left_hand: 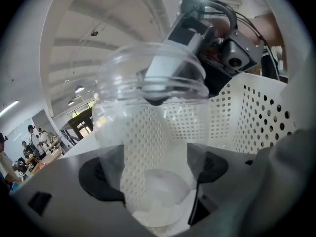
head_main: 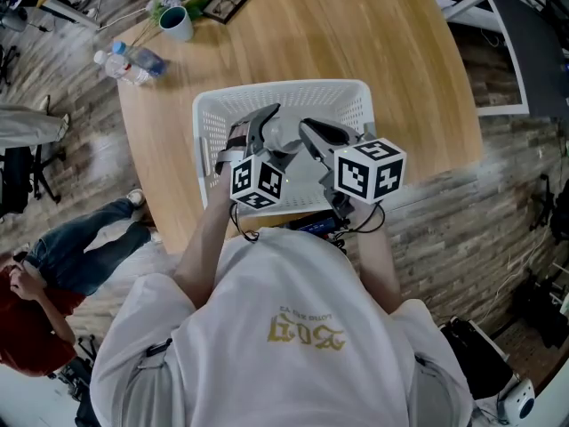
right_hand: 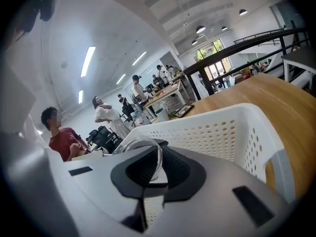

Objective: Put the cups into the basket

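Nearest: the left gripper (left_hand: 158, 177) is standing with its jaws spread wide on either side of a clear plastic cup (left_hand: 148, 127). The pads are lying beside the cup's lower walls and do not look to be squeezing, so I am judging this tool released, only cradling the base end

The right gripper (right_hand: 148, 174) is clenching, its pads closed together on the thin wall at the rim of what seems to be the same cup. One jaw is reaching inside the mouth and one is staying outside. The pinch looks to be carrying the cup, which would explain why the left jaws can stand slack

The cup is leaning, base toward the left tool and mouth toward the right one. It is sitting inside the walls of the white perforated basket (head_main: 284, 89), with holed sides showing behind it and to its right. Whether it is touching the basket floor I cannot tell

The basket is standing at the near edge of the round wooden table (head_main: 400, 60), close to the person, presumably so both tools can be reaching in from above

Farther off, by the table's far left edge and well apart from the basket, a mug (head_main: 176, 22), a bottle (head_main: 130, 61) and a picture frame (head_main: 228, 2) are lying outside the work

Judgement: placing is nearly done, with only the rim pinch left to let go
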The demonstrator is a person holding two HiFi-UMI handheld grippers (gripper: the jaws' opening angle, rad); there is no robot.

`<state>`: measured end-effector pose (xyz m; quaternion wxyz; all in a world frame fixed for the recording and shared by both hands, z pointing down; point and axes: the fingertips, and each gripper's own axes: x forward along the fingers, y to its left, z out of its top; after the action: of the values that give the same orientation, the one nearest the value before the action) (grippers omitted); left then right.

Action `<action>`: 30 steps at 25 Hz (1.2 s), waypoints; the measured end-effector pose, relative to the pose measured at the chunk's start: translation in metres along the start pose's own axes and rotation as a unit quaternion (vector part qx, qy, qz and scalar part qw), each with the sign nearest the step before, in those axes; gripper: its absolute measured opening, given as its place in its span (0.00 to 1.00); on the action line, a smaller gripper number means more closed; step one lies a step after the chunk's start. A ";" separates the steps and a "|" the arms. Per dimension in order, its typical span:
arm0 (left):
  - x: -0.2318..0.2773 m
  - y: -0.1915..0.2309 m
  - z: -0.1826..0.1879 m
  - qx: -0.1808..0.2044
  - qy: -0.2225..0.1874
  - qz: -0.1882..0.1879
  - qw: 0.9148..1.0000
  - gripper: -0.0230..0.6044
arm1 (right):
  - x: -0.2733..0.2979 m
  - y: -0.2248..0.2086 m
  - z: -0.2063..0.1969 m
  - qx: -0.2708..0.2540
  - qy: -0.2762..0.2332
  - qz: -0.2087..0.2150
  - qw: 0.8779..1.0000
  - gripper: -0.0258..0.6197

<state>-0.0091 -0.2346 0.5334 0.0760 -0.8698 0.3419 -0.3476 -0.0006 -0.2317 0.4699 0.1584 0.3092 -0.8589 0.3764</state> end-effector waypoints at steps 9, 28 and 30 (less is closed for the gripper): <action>0.003 -0.014 -0.011 -0.024 0.021 -0.042 0.999 0.67 | -0.003 -0.014 -0.001 -0.016 0.008 -0.044 0.999 0.09; 0.004 -0.025 -0.025 -0.004 0.057 -0.078 0.995 0.69 | -0.002 -0.030 -0.010 -0.049 0.037 -0.088 0.994 0.08; 0.004 -0.025 -0.025 -0.002 0.059 -0.080 0.995 0.69 | -0.001 -0.031 -0.011 -0.048 0.037 -0.091 0.994 0.08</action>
<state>-0.0098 -0.2159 0.5639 0.0262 -0.8722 0.2757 -0.4031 0.0209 -0.2389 0.4938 0.2388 0.3641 -0.8376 0.3300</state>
